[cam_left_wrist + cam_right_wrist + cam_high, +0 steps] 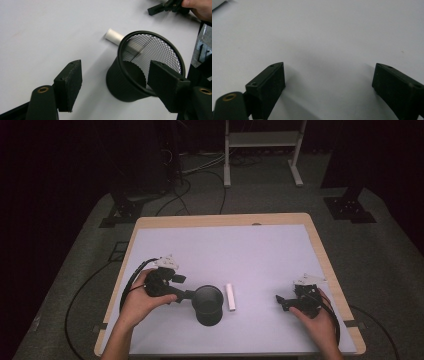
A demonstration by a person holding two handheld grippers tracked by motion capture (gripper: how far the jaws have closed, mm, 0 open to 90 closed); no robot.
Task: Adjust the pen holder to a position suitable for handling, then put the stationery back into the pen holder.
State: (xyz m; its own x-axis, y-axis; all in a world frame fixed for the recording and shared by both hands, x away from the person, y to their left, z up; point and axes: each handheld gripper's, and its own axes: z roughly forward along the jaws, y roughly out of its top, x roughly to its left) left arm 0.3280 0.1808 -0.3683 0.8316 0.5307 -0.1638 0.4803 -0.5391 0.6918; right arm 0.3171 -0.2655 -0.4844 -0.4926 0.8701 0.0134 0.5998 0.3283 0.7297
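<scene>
The left gripper (pixel 115 82) is standing open, one jaw over the rim of the mesh cup (pixel 140 67), pads clear of it. The cup is standing upright on the table (pixel 260 250), a white tube (pixel 230 296) lying just beside it. The right gripper (pixel 328 82) is resting open over bare table.

No readable text, label, brand or number anywhere.

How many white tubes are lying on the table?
1: the white tube lies flat on the table, just right of the black mesh cup. Nothing suggests another is hidden.
</scene>
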